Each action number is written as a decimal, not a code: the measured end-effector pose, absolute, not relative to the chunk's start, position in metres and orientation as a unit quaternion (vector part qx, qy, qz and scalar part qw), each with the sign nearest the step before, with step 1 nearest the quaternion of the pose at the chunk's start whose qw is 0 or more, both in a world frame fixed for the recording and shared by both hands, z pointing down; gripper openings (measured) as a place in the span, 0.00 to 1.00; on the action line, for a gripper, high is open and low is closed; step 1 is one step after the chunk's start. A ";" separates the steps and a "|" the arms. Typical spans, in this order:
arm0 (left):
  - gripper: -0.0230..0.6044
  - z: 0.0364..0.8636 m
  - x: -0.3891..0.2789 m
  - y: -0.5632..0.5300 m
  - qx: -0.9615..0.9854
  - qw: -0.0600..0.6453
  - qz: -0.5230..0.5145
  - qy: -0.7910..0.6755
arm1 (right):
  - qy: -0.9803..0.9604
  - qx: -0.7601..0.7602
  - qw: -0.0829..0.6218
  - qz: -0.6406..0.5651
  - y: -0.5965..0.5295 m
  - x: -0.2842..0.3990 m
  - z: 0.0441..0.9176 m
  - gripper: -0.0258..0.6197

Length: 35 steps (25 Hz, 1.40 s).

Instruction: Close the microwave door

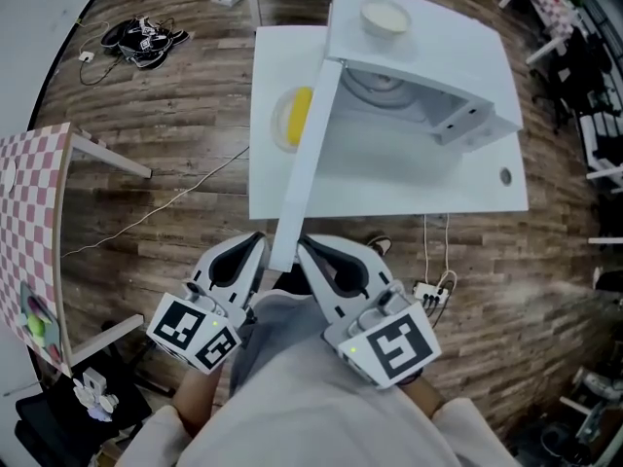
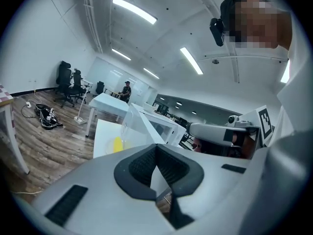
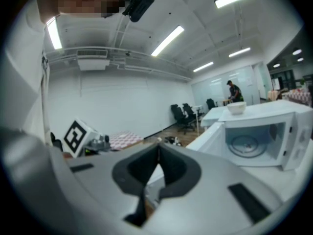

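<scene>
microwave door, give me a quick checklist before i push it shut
1. White microwave door: swung wide open, free edge toward the person. ok
2. White microwave cavity: only the glass turntable inside, nothing sticking out. ok
3. Swing path over the white table: bare; the yellow item lies on the door's outer side. ok
4. Left gripper: jaws together, on the door's outer side near the free edge. ok
5. Right gripper: jaws together, on the inner side, may block the swing. not ok
6. Gripper touching the door: cannot tell
</scene>
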<state>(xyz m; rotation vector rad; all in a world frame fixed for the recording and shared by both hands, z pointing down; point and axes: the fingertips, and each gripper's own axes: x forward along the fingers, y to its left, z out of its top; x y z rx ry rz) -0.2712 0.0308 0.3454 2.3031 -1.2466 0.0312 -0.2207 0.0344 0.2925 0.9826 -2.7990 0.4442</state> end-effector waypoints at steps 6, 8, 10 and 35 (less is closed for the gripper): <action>0.07 0.356 -0.267 0.025 0.848 0.265 0.022 -0.458 | -0.927 0.331 0.073 0.161 0.032 -0.215 0.298 0.08; 0.07 0.359 -0.266 0.022 0.848 0.267 0.025 -0.458 | -0.927 0.331 0.072 0.161 0.029 -0.213 0.298 0.08; 0.07 0.361 -0.266 0.020 0.846 0.270 0.026 -0.458 | -0.926 0.333 0.072 0.161 0.027 -0.210 0.298 0.08; 0.07 0.365 -0.213 0.000 0.872 0.279 0.041 -0.400 | -0.908 0.379 0.067 0.168 0.011 -0.161 0.302 0.08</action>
